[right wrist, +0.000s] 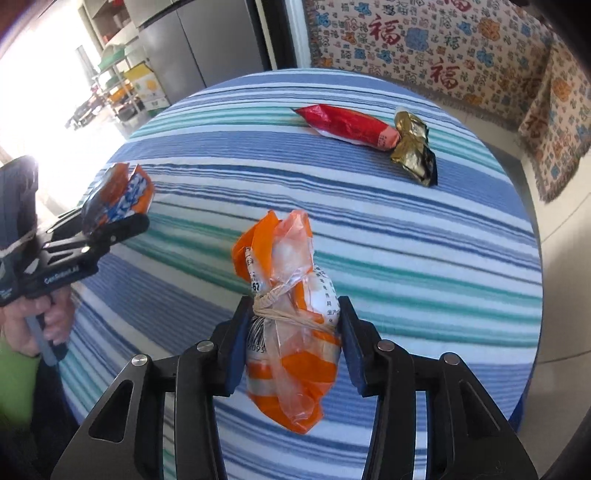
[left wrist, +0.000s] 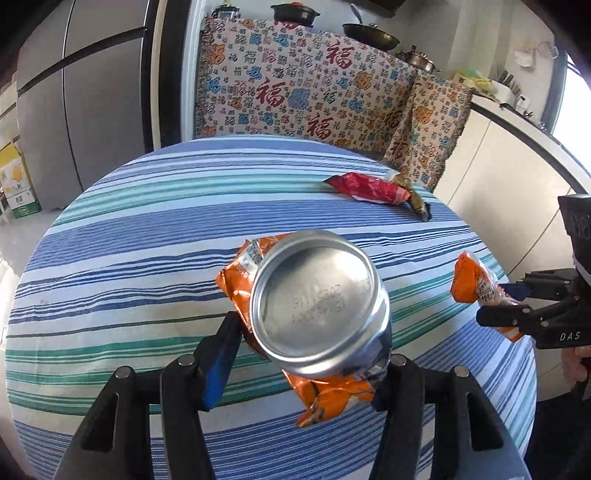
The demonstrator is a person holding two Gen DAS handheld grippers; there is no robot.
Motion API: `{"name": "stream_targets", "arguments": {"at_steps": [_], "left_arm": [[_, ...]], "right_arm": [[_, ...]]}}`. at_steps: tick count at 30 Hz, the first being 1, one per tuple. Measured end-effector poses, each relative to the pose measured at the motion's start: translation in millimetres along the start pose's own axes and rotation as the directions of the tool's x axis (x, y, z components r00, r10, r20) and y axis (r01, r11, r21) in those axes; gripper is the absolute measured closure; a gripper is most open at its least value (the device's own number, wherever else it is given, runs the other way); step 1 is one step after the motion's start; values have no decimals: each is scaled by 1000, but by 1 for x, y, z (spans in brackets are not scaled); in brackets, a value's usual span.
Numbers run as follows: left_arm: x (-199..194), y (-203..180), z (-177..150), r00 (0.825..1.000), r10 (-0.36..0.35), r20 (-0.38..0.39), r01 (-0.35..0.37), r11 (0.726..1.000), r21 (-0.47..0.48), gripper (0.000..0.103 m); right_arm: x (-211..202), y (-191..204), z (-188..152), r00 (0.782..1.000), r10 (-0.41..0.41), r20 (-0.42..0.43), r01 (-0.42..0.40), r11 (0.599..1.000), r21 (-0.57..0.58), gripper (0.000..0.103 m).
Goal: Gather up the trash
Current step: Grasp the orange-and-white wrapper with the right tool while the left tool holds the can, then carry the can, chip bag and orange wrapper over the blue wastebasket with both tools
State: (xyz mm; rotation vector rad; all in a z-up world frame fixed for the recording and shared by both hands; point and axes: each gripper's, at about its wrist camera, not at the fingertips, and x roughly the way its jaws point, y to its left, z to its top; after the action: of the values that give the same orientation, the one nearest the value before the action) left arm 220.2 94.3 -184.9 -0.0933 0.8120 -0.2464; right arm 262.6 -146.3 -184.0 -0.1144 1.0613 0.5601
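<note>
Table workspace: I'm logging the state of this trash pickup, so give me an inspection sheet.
Surface: round table under a striped cloth.
Job's things: crushed can in left gripper; tied orange bag in right gripper; red wrapper and gold wrapper lie touching on the cloth.
Clutter: nothing seen.
Grippers: both clamped on trash.
Cables: nothing seen.
Surroundings: patterned blanket, grey fridge, pots on top.

The can [left wrist: 319, 304] hides the left gripper's right pad
</note>
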Motion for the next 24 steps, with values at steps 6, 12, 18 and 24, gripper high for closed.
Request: {"name": "stream_targets", "arguments": {"at_steps": [6, 12, 18, 24], "left_arm": [[-3, -42, -7, 999, -46, -5, 46, 995, 86, 45], [5, -79, -10, 1000, -25, -19, 28, 989, 145, 45], [9, -103, -14, 999, 11, -32, -4, 983, 186, 45], [12, -112, -18, 998, 33, -45, -22, 977, 211, 45]], "right_arm": [[-17, -17, -34, 999, -20, 42, 17, 998, 58, 57], [-29, -32, -56, 997, -10, 74, 0, 991, 133, 57], [-38, -41, -69, 996, -9, 93, -8, 984, 180, 57], [-41, -39, -73, 994, -14, 108, -9, 979, 204, 57]]}}
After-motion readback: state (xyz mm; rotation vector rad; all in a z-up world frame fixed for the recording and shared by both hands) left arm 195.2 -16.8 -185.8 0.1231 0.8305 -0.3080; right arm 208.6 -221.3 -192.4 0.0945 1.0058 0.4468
